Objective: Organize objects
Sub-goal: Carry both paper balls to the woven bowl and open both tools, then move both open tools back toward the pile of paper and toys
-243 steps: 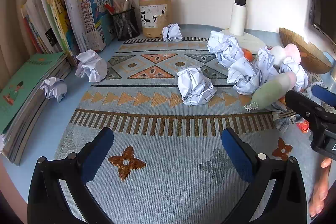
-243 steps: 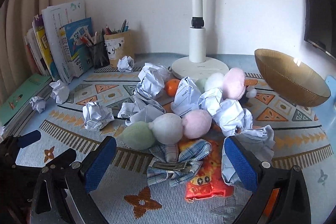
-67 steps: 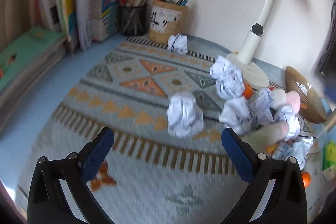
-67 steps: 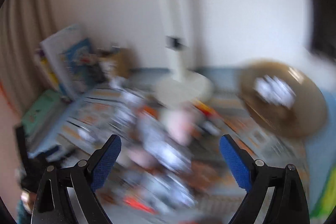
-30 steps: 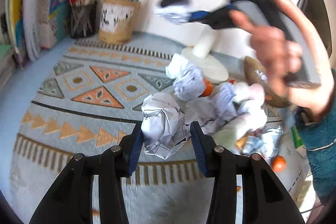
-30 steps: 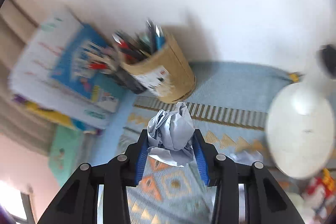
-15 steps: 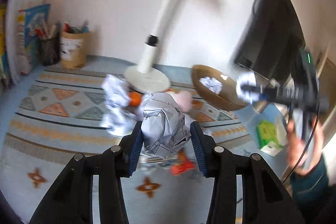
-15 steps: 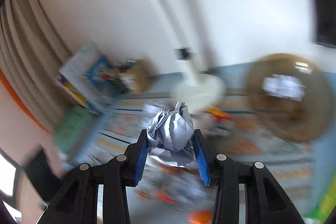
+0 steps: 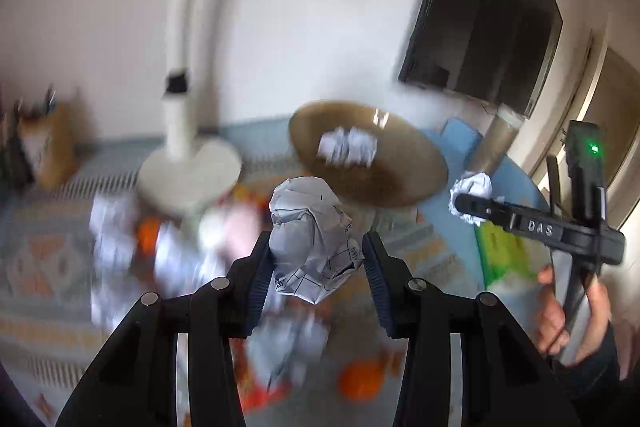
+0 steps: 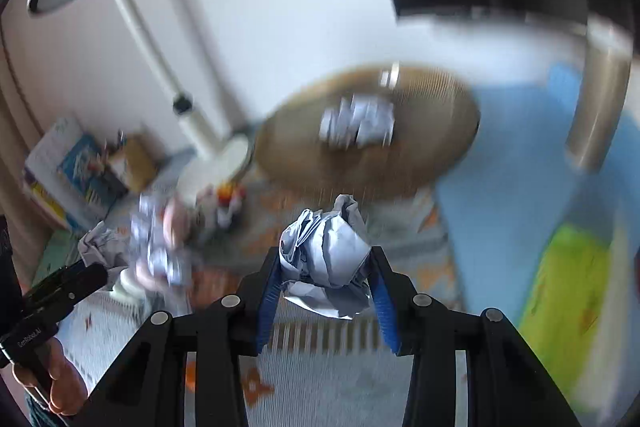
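My left gripper (image 9: 316, 263) is shut on a crumpled paper ball (image 9: 310, 251) and holds it in the air in front of the brown bowl (image 9: 400, 183). My right gripper (image 10: 324, 279) is shut on another crumpled paper ball (image 10: 326, 259), also raised near the bowl (image 10: 432, 155). One paper ball (image 9: 348, 145) lies inside the bowl and also shows in the right wrist view (image 10: 358, 123). The right gripper shows in the left wrist view (image 9: 468, 203) to the right of the bowl. Both views are blurred by motion.
A white desk lamp (image 9: 188, 167) stands left of the bowl. A pile of paper balls, plush toys and orange fruit (image 9: 168, 239) lies on the patterned mat. A green box (image 10: 568, 291) sits on the blue table at the right. Books and pen holders (image 10: 92, 163) are at the far left.
Both grippers have carried their paper balls right, closer to the bowl. The bowl now looks larger and nearer in both views. Both stay shut.
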